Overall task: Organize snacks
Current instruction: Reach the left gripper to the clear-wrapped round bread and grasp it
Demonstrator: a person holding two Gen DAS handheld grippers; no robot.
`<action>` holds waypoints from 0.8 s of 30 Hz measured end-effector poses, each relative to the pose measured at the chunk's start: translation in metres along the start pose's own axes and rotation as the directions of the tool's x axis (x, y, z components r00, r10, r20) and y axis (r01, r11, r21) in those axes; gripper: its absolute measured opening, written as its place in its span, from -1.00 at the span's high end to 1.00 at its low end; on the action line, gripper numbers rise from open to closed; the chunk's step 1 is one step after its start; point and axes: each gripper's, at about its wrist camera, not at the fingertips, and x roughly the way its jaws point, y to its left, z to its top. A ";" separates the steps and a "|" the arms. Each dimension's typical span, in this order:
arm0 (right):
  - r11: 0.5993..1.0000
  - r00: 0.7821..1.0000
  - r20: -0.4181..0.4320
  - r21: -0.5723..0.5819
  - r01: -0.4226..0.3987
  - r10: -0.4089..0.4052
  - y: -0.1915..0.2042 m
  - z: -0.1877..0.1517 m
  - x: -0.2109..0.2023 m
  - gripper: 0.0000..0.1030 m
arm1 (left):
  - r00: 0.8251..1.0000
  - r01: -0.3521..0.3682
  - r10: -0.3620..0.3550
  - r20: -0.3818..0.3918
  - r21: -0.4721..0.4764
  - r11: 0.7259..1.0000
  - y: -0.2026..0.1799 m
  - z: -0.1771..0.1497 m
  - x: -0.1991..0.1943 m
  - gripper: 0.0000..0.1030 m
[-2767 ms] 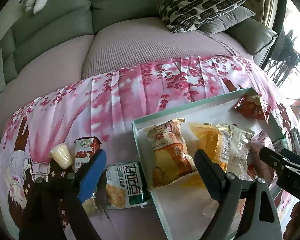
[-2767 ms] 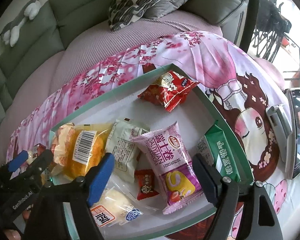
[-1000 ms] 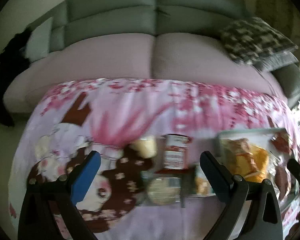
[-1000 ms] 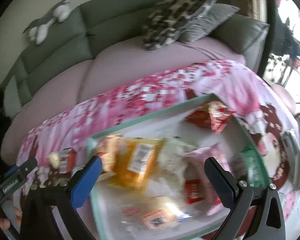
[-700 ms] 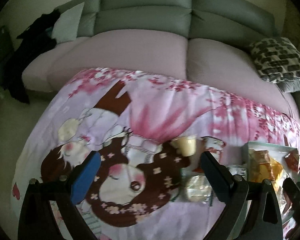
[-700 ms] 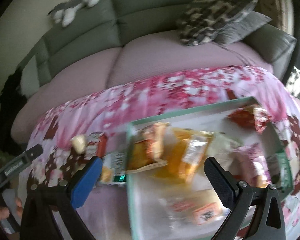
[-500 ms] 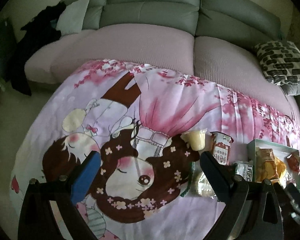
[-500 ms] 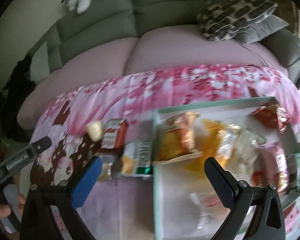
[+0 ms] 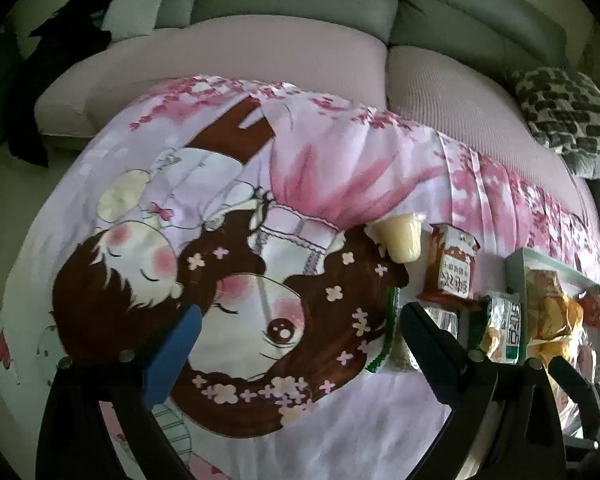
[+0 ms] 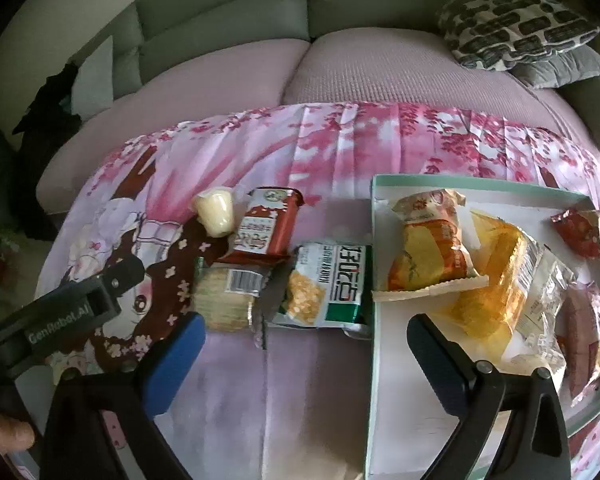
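Note:
A green-rimmed white tray point(image 10: 374, 240) on the pink printed cloth holds several snack packets, among them an orange bread pack point(image 10: 428, 240) and a red packet point(image 10: 582, 232). Left of the tray lie a green-and-white corn snack pack point(image 10: 332, 280), a clear cracker pack point(image 10: 228, 296), a red-brown packet point(image 10: 266, 226) and a yellow jelly cup point(image 10: 216, 210). My right gripper point(image 10: 304, 354) is open and empty, just in front of the green pack. My left gripper point(image 9: 296, 344) is open and empty over the cloth, left of the loose snacks point(image 9: 452, 268).
A grey-and-mauve sofa point(image 10: 340, 64) runs behind the table, with a patterned cushion point(image 10: 512, 28) at the right. Dark clothing point(image 9: 60, 60) lies at the sofa's left end. The left gripper's body point(image 10: 72, 312) shows in the right wrist view.
Both grippers have swung left, away from the tray. The left one now faces the cloth's left half; the right one faces the loose snacks beside the tray. Both stayed open.

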 end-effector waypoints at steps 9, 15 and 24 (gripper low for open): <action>0.998 0.999 0.009 0.053 0.039 -0.039 -0.020 0.003 -0.005 -0.98 | 0.999 0.039 -0.038 -0.026 0.030 0.999 -0.016 -0.004 0.018 -0.93; 0.994 0.998 0.016 0.095 0.051 -0.053 -0.034 0.005 -0.009 -0.98 | 0.996 0.058 -0.051 -0.079 0.087 0.995 -0.035 -0.009 0.032 -0.93; 0.990 0.998 0.025 0.133 0.054 -0.058 -0.045 0.007 -0.015 -0.98 | 0.989 0.110 -0.095 -0.115 0.139 0.984 -0.061 -0.016 0.046 -0.93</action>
